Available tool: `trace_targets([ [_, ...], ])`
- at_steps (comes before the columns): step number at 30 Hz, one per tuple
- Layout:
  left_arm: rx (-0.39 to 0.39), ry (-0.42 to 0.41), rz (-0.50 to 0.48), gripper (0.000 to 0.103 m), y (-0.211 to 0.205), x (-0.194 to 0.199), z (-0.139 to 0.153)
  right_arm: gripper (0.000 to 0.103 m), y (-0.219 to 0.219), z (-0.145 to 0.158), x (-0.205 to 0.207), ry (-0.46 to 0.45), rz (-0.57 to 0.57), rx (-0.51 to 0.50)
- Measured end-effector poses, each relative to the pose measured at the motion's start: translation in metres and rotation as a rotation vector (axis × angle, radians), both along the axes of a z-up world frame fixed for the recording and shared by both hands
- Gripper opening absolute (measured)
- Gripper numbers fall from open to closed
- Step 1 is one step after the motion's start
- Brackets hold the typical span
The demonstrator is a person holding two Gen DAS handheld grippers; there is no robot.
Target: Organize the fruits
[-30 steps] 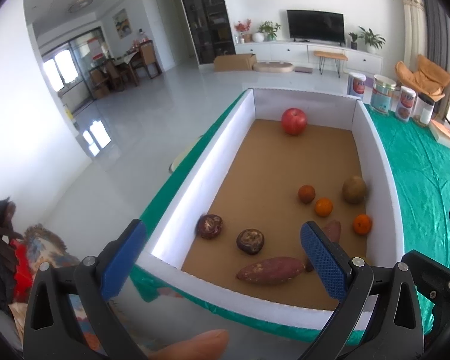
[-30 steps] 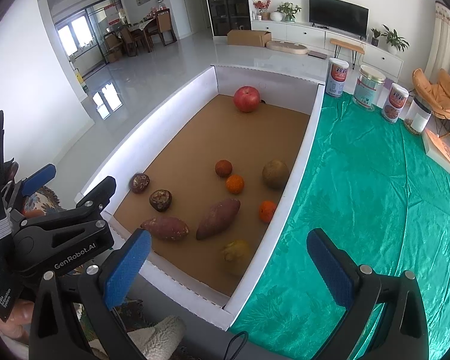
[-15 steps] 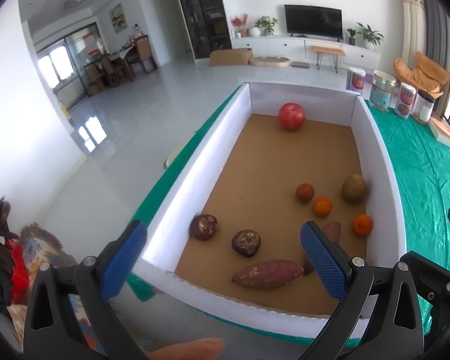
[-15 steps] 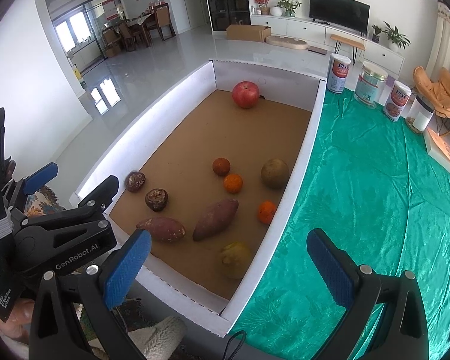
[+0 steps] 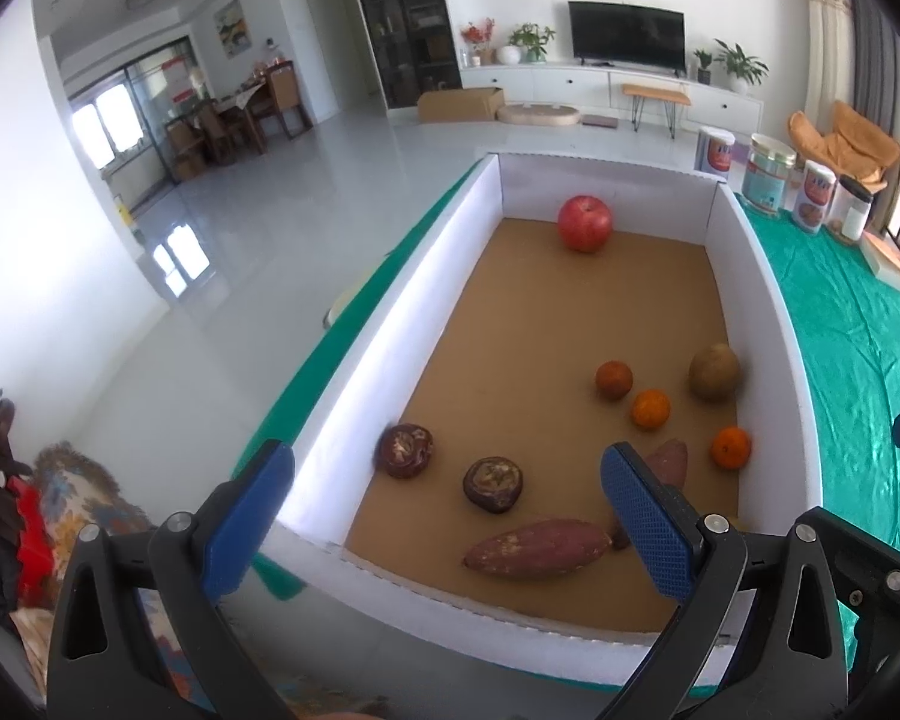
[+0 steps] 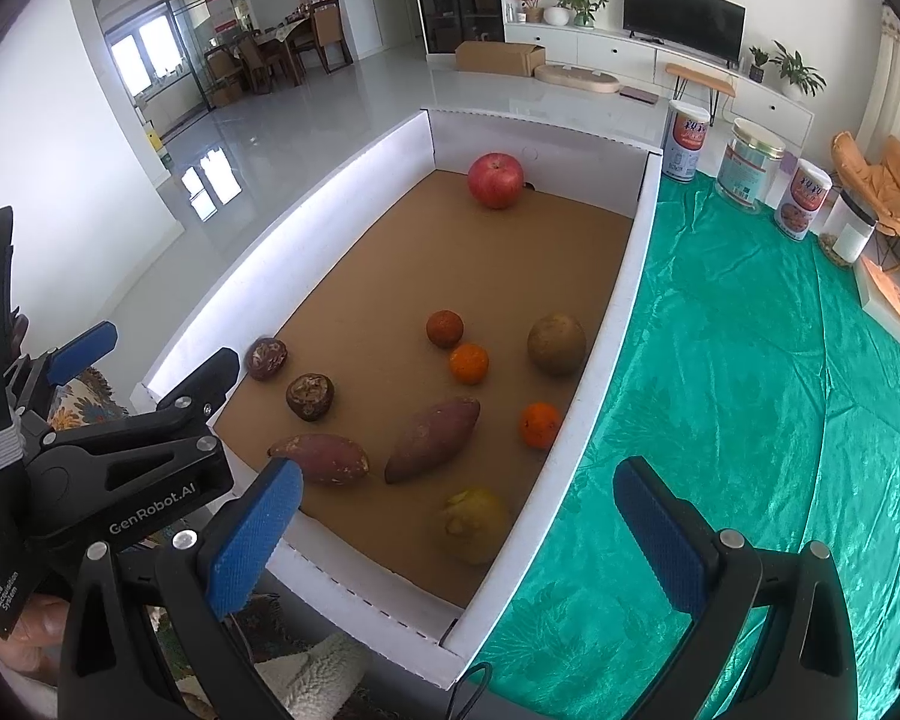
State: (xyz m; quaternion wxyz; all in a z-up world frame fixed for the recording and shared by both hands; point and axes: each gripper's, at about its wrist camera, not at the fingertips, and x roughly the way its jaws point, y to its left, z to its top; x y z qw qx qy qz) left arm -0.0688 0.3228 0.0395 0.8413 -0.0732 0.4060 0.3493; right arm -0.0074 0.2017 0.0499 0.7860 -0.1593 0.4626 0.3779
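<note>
All the fruits lie loose inside the white box (image 6: pixel 606 354) on the green-clothed bench (image 6: pixel 750 420): a red apple (image 6: pixel 495 180) at the far wall, 3 small oranges (image 6: pixel 468 363) mid-right, 2 sweet potatoes (image 6: pixel 432 438) near. Both the left tool (image 5: pixel 444 516) and right tool (image 6: pixel 456 540) hover spread wide and empty at the near edge. Whether sorting is starting or done, I cannot judge.
</note>
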Motion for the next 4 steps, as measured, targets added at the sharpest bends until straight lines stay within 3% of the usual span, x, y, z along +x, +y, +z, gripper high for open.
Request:
trace_targets([
  [4,-0.006,-0.009,-0.008,0.102,-0.0005,-0.0011,-0.0012,0.103,0.0008,-0.0011,-0.0003,-0.002,0.003,-0.005],
])
